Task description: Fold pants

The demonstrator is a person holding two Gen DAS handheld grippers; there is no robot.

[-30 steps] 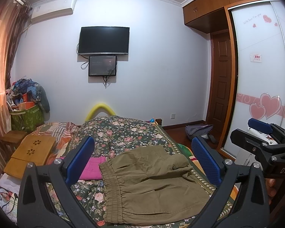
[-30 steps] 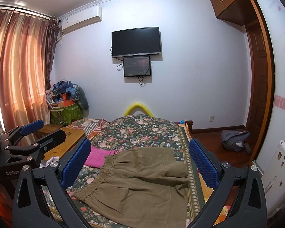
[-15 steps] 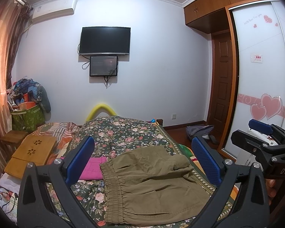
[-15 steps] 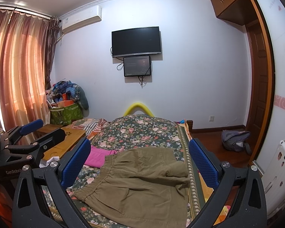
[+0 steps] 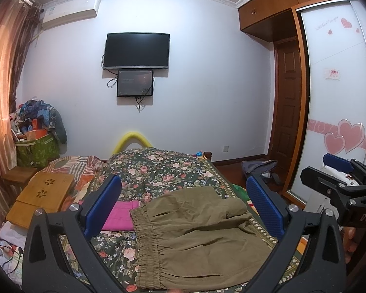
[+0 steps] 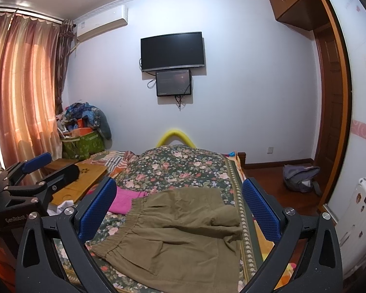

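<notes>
Taking the olive pants (image 5: 197, 234) as my landmark, the wooden lap table (image 5: 42, 196) lies well to their left on the bed (image 5: 158, 166), and a pink cloth (image 5: 120, 216) sits just beside their elastic waistband. My left claw (image 5: 183, 210) hovers above the pants with its jaws wide apart, gripping nothing. The pants lie rumpled on the floral cover, one leg bunched over on the right. My right claw (image 6: 179, 211) hangs over them too, equally spread and empty. I judge the risk is pinching the cover along with the fabric, or catching only the top layer, so the fold comes out crooked.
</notes>
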